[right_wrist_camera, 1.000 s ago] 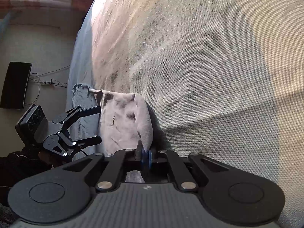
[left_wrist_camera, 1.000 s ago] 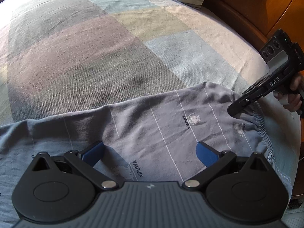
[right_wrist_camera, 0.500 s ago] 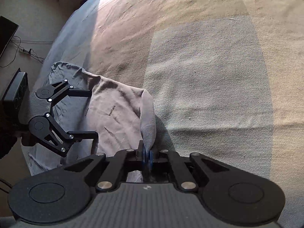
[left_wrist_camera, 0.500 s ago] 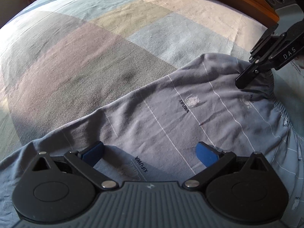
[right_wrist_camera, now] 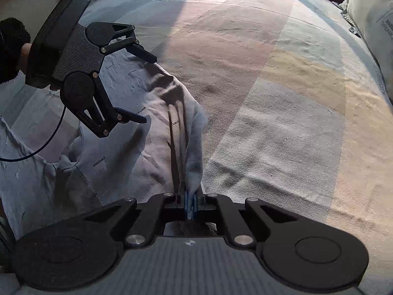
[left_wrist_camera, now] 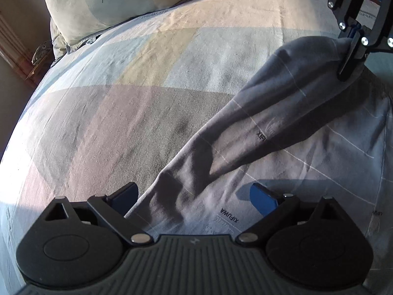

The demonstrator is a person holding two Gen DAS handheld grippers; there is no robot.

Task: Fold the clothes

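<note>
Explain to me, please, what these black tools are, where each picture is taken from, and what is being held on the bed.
No robot works here: a person holds one two-finger gripper in each hand, and a camera on each gripper looks forward along its fingers. The left camera view shows the open left gripper low over a grey garment that lies on a striped bed with a pillow at its far end. The right gripper is shut on one edge of the garment and holds it up. The right camera view shows that same pinch from close by.
</note>
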